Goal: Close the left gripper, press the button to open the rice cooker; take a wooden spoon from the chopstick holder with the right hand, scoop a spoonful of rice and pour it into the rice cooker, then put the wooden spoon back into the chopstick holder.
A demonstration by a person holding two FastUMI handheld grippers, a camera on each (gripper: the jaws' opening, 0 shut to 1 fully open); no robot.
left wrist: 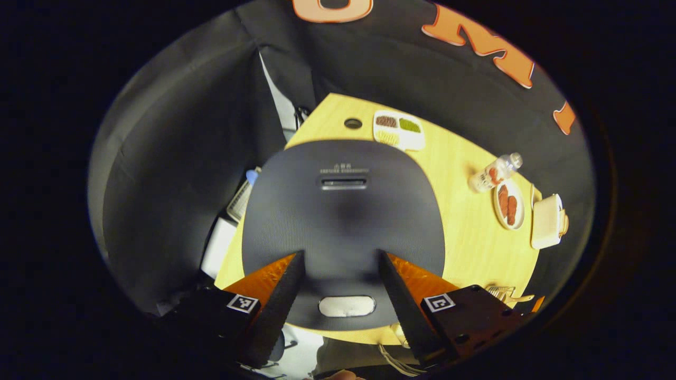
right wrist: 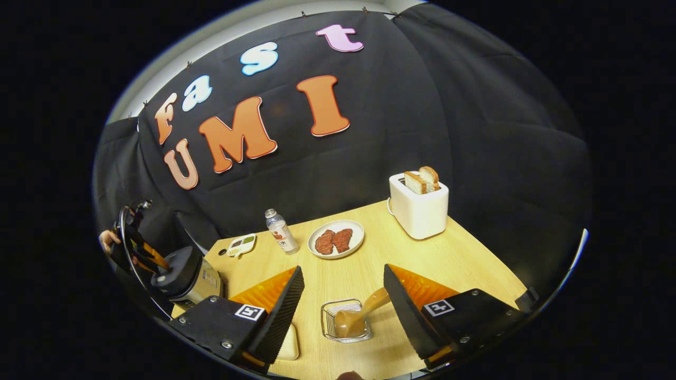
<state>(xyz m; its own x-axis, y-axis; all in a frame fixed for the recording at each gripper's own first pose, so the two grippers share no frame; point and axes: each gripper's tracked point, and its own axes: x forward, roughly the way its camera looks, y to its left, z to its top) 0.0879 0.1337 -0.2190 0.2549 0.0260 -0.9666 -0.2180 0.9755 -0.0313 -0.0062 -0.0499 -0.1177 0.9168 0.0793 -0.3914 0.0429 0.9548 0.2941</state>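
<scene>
Left gripper view: left gripper (left wrist: 341, 266) fingers spread over closed rice cooker (left wrist: 343, 211) lid; right gripper (right wrist: 343, 279) open above wooden spoon (right wrist: 359, 314) in chopstick holder (right wrist: 330, 322)

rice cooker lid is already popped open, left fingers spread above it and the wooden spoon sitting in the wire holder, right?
Not quite: the rice cooker lid is shut, lying flat with its button not yet pressed, as the left gripper view shows. The rest holds: the left gripper hangs over it with fingers spread, and the wooden spoon sits in the wire chopstick holder in the right gripper view.
</scene>
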